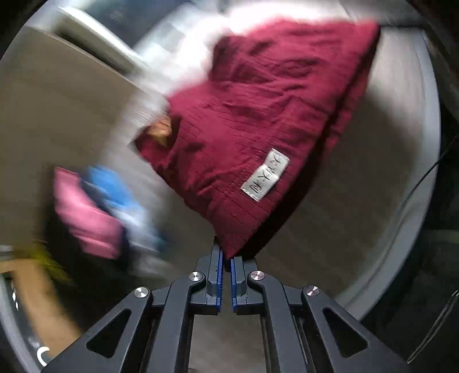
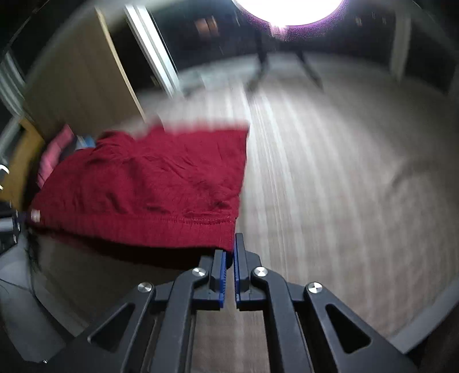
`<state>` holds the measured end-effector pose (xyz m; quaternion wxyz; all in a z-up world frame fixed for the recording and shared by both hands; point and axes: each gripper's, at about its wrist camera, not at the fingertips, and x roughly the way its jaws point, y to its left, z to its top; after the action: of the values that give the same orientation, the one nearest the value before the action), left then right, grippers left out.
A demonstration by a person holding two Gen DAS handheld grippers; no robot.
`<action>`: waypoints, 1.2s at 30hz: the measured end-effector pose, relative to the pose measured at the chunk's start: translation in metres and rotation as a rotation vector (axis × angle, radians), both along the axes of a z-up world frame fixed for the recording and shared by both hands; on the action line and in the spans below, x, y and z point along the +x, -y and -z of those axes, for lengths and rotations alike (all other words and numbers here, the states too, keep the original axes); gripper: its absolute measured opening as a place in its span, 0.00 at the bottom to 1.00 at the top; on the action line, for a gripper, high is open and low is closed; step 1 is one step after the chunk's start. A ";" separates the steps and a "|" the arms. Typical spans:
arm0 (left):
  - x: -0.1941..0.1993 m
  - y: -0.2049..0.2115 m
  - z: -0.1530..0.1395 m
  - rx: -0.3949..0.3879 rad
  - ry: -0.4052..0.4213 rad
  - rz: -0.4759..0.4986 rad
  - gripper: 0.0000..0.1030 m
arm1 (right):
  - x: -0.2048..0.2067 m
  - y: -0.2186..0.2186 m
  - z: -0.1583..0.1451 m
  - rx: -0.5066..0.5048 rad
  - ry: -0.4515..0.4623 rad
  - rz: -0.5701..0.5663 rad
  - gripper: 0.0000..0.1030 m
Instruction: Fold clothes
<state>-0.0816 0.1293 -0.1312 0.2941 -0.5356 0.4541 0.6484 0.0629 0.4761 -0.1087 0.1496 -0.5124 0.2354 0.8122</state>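
A dark red garment [image 1: 258, 114] with a grey label [image 1: 265, 175] on its waistband hangs over the pale table [image 1: 358, 186]. My left gripper [image 1: 226, 255] is shut on one waistband corner, lifted off the table. In the right wrist view the same red garment [image 2: 149, 183] stretches to the left, and my right gripper [image 2: 229, 249] is shut on its other waistband corner. The cloth spans between the two grippers. A hand [image 1: 160, 130] shows at the garment's far edge in the left wrist view. Both views are blurred by motion.
A stack of folded clothes, pink [image 1: 83, 212] and blue [image 1: 114, 189], lies at the left of the table, also seen as folded clothes [image 2: 57, 149] in the right wrist view. A wooden cabinet [image 2: 77, 77] stands behind. A bright light [image 2: 287, 8] glares at the top.
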 end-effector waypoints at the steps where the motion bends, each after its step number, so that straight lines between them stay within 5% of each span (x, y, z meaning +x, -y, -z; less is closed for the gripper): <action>1: 0.010 0.003 0.023 -0.011 0.043 0.000 0.04 | 0.006 0.004 0.022 -0.021 0.046 0.008 0.04; 4: 0.039 0.009 0.078 -0.023 0.130 0.010 0.04 | 0.018 0.017 0.055 -0.003 0.130 0.005 0.04; 8: 0.033 0.027 0.058 0.077 0.115 -0.074 0.18 | 0.021 0.024 0.056 0.061 0.181 -0.042 0.14; 10: 0.034 0.039 0.043 0.104 0.113 -0.099 0.19 | 0.024 0.028 0.048 0.096 0.205 -0.093 0.33; 13: 0.037 0.060 0.016 0.161 0.130 -0.136 0.21 | 0.034 0.035 0.031 0.137 0.223 -0.185 0.42; 16: 0.035 0.080 0.000 0.170 0.123 -0.162 0.34 | 0.039 0.038 0.017 0.171 0.239 -0.248 0.48; 20: 0.004 0.081 -0.012 0.180 0.015 -0.203 0.34 | 0.026 0.041 0.006 0.271 0.266 -0.322 0.50; 23: -0.035 0.070 -0.015 0.211 -0.049 -0.226 0.32 | 0.011 0.047 0.015 0.421 0.347 -0.436 0.65; 25: -0.058 0.058 -0.017 0.257 -0.049 -0.233 0.32 | 0.011 0.050 0.026 0.387 0.385 -0.501 0.65; 27: -0.078 0.044 -0.015 0.295 -0.049 -0.234 0.32 | 0.015 0.050 0.025 0.347 0.371 -0.535 0.65; 31: -0.121 0.017 0.020 0.244 -0.056 -0.209 0.33 | 0.033 0.031 0.000 0.256 0.282 -0.527 0.65; 36: -0.145 0.008 0.051 0.174 -0.017 -0.234 0.25 | 0.025 0.011 -0.016 0.364 0.208 -0.492 0.67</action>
<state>-0.2268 0.1215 -0.1825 0.2580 -0.5519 0.3330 0.7197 0.0875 0.4648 -0.0928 0.0613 -0.5991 -0.0611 0.7960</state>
